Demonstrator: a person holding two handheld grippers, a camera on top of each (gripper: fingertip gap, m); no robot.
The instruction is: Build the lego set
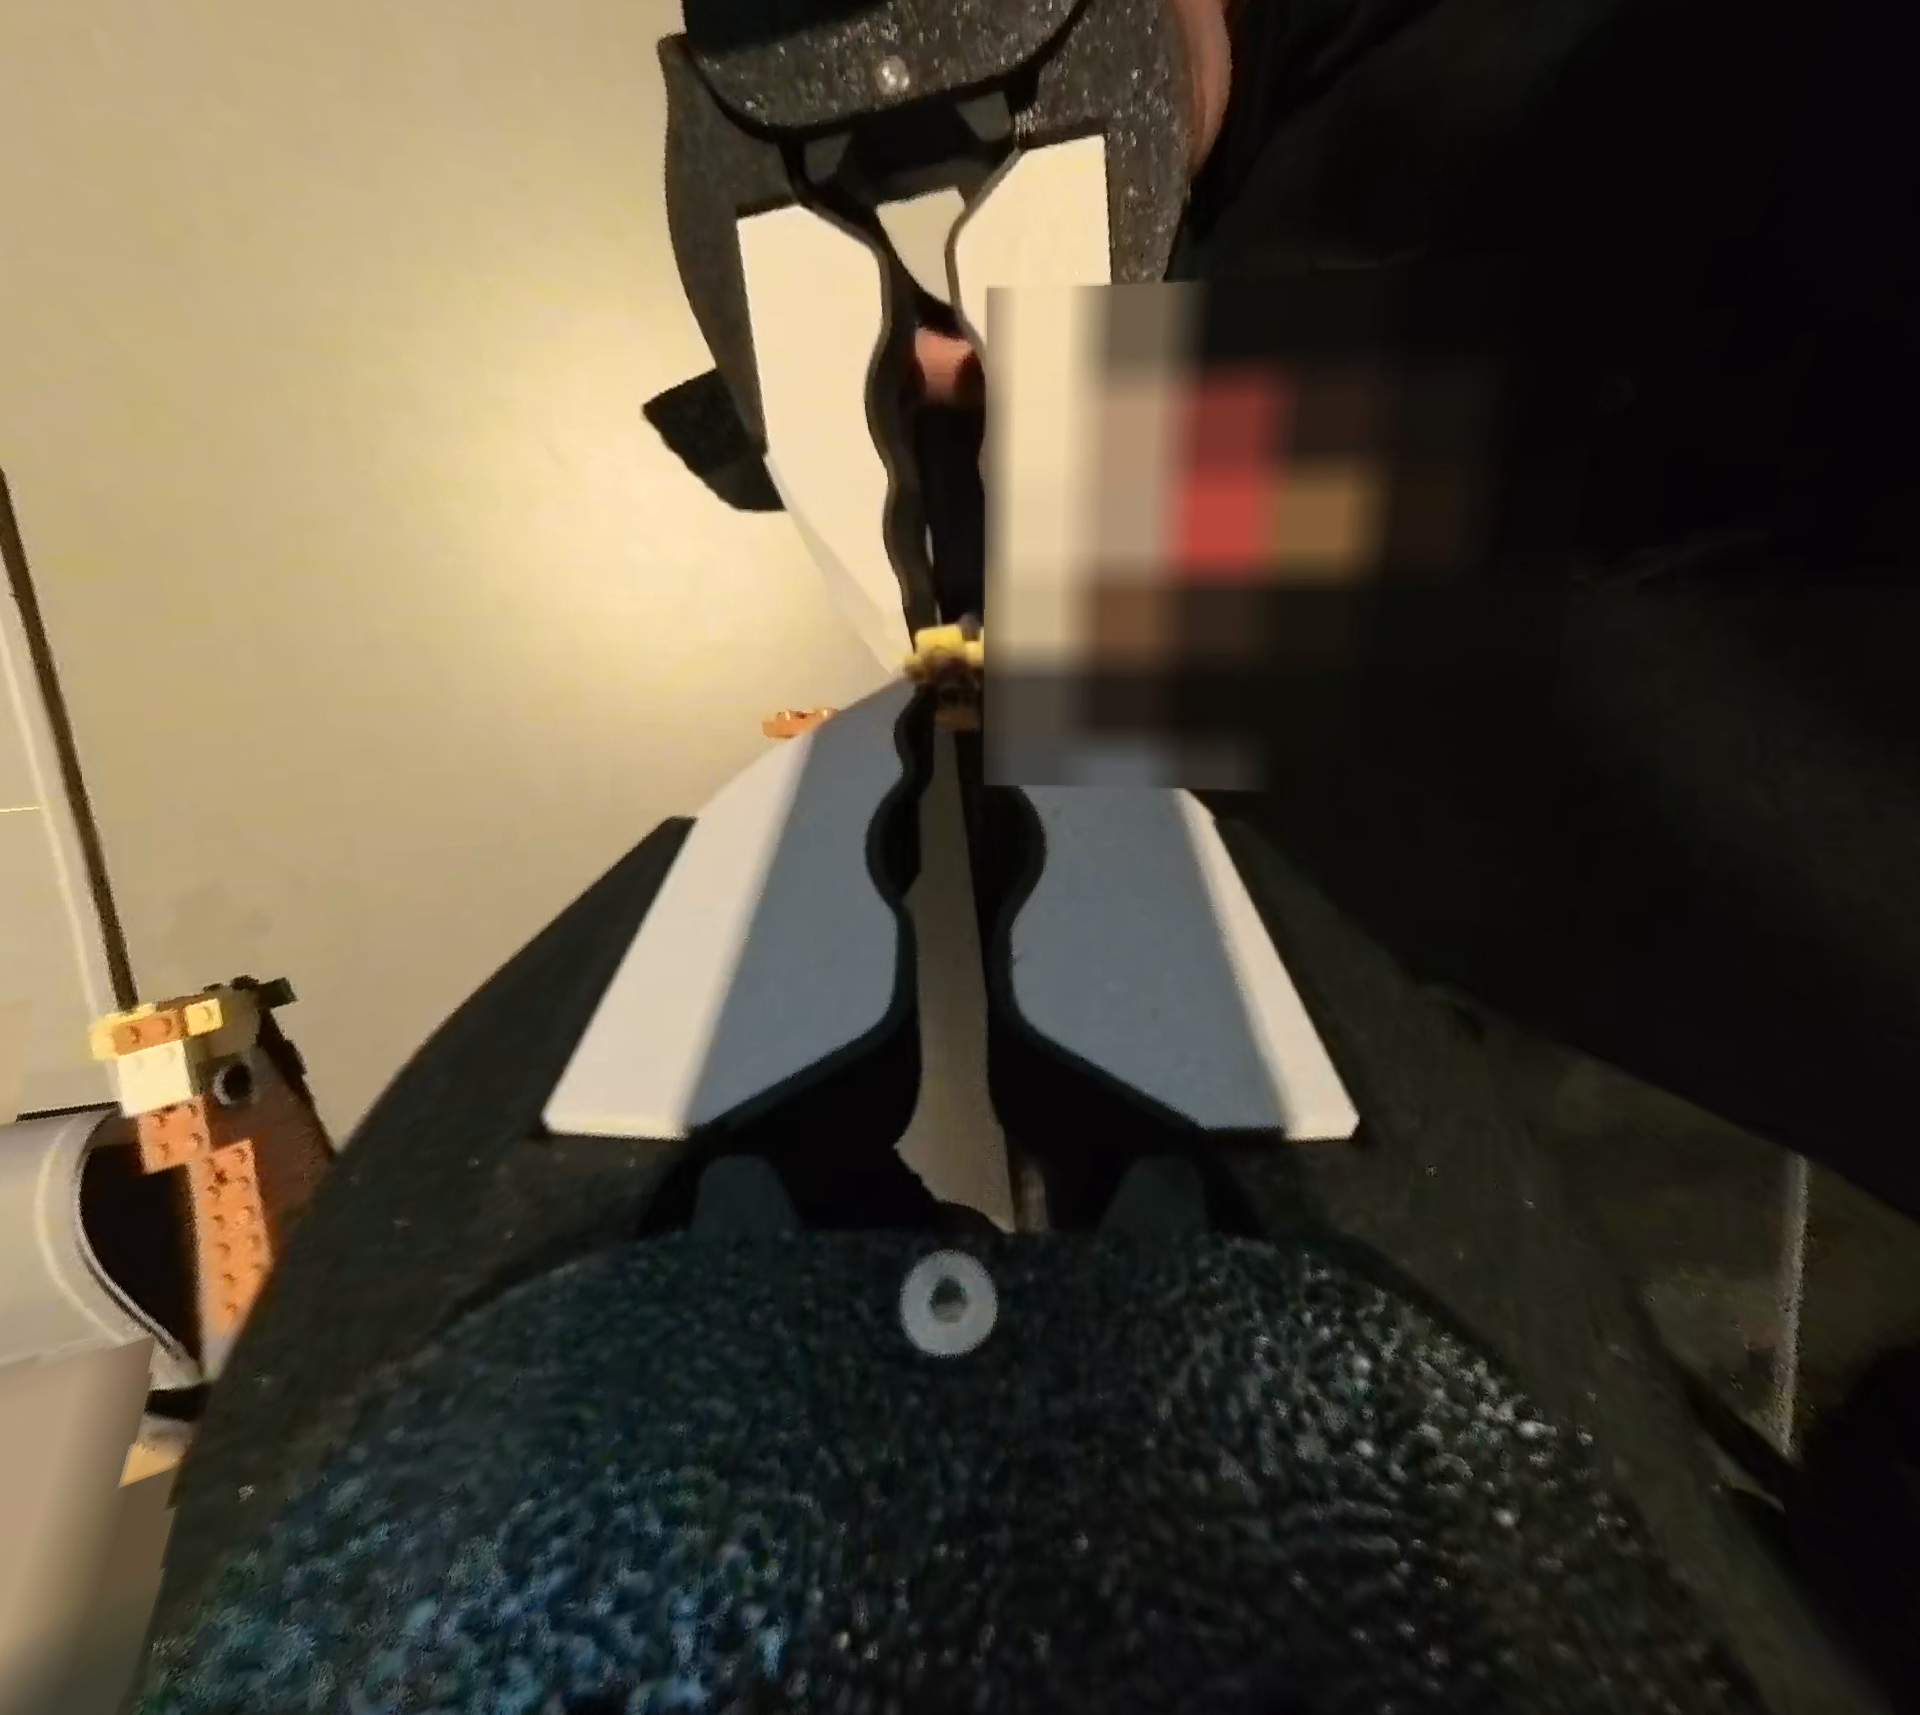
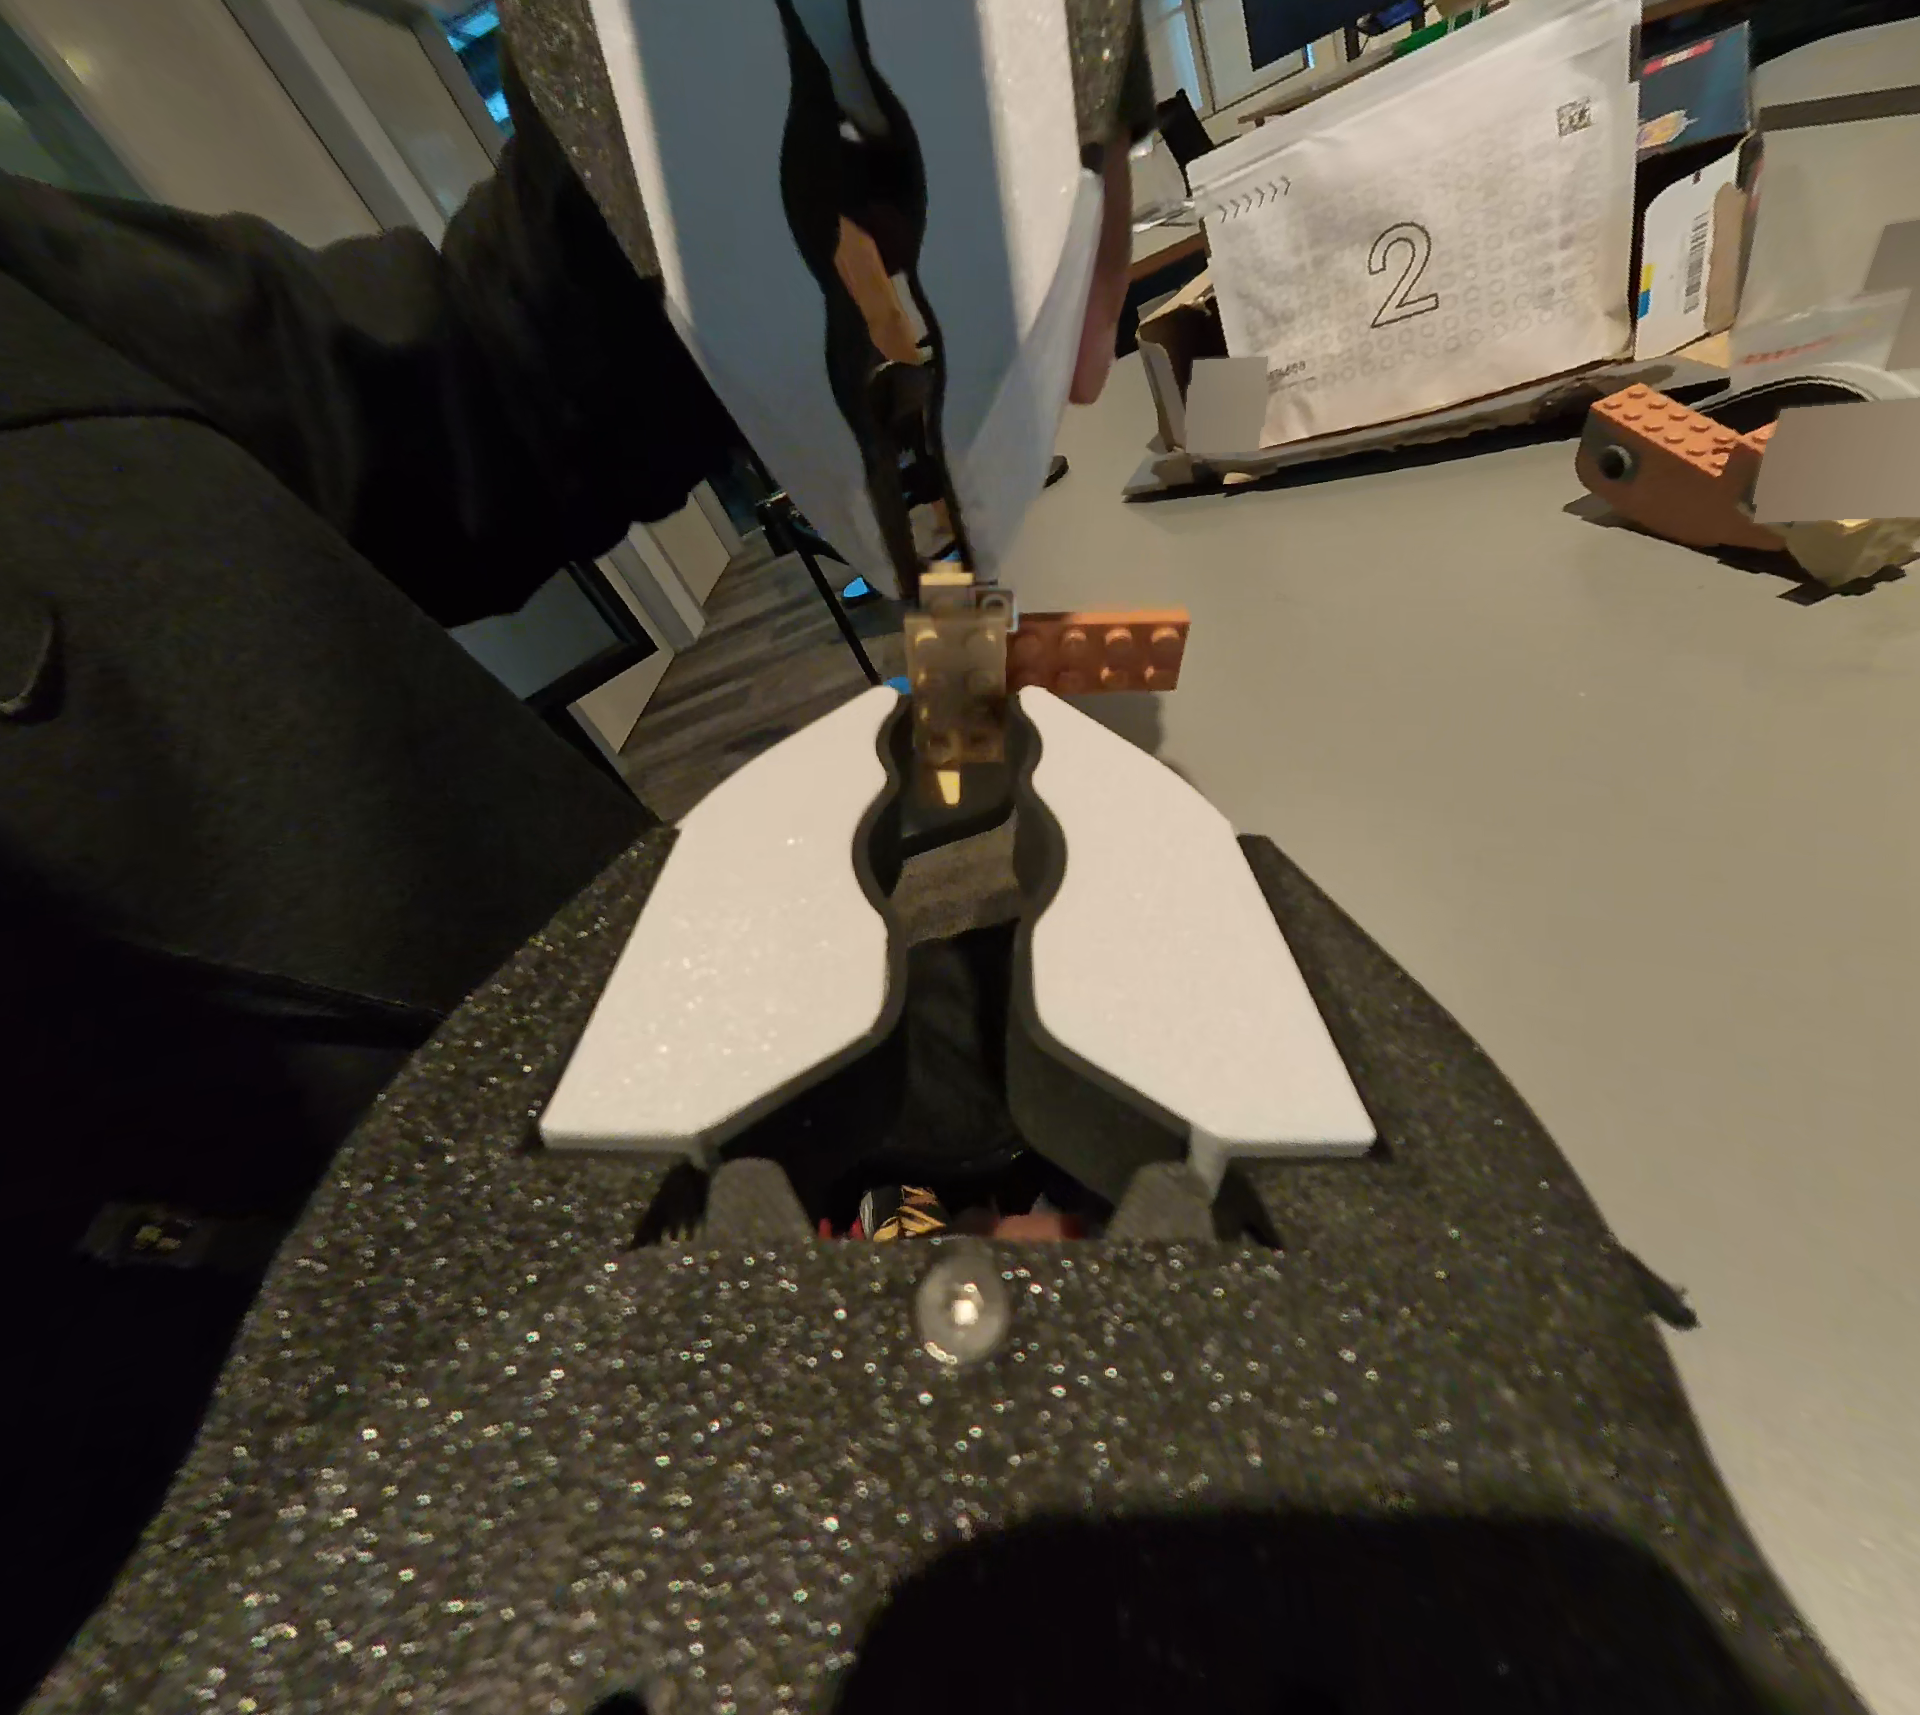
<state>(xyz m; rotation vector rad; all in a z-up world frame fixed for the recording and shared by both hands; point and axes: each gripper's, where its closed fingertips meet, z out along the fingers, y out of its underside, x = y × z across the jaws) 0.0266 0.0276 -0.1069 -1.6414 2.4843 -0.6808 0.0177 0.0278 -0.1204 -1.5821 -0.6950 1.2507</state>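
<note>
Meeting tip to tip above the grey table (image 2: pixel 1455 834), the two grippers share one small tan assembly (image 2: pixel 958 678). The right gripper (image 2: pixel 958 735) is closed on its near end; the left gripper (image 2: pixel 951 569), coming from the opposite side, appears clamped on its far end, though blur leaves that contact uncertain. The assembly's long axis runs along the line joining the two sets of tongs, so any pressing move acts along that line. An orange plate (image 2: pixel 1101 649) lies on the table just right of the tips. The partly built orange model (image 2: pixel 1673 465) sits well apart, nearer the right gripper.
</note>
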